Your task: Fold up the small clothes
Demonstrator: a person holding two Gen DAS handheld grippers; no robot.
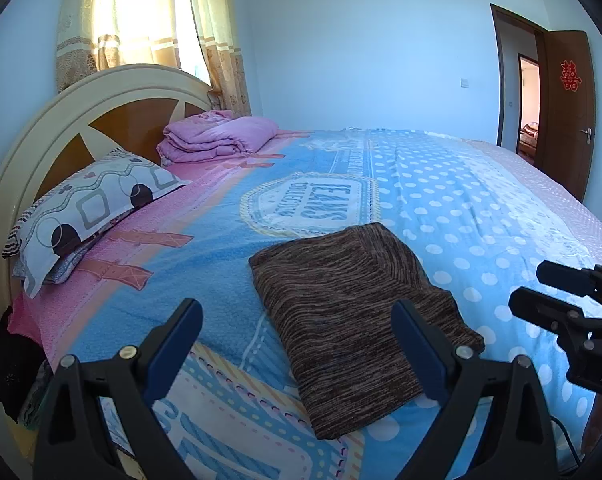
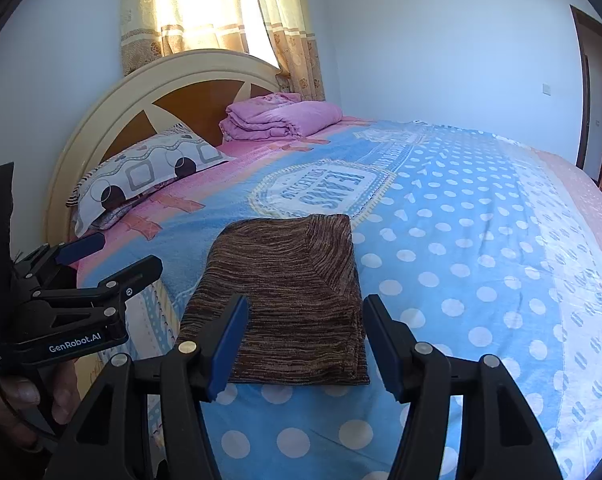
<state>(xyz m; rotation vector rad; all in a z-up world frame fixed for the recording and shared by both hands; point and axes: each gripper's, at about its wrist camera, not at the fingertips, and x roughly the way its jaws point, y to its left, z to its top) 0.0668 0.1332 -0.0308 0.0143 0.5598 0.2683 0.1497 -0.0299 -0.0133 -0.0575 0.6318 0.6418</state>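
A brown striped knit garment (image 1: 341,280) (image 2: 297,264) lies folded into a flat rectangle on the blue polka-dot bedsheet (image 1: 461,216). My left gripper (image 1: 297,306) hovers just short of the garment's near-left edge, jaws wide open and nothing between the blue pads. My right gripper (image 2: 305,300) hangs over the garment's near edge, also open, its pads clear of the cloth. Each gripper shows in the other's view: the right gripper (image 1: 529,286) at the right edge, the left gripper (image 2: 129,252) at the left, held by a hand (image 2: 25,396).
A patterned pillow (image 1: 97,208) and a folded pink quilt (image 1: 221,136) sit against the rounded headboard (image 1: 113,84) at the far left. The sheet (image 2: 481,260) stretches away to the right. A brown door (image 1: 569,112) stands open at the far right wall.
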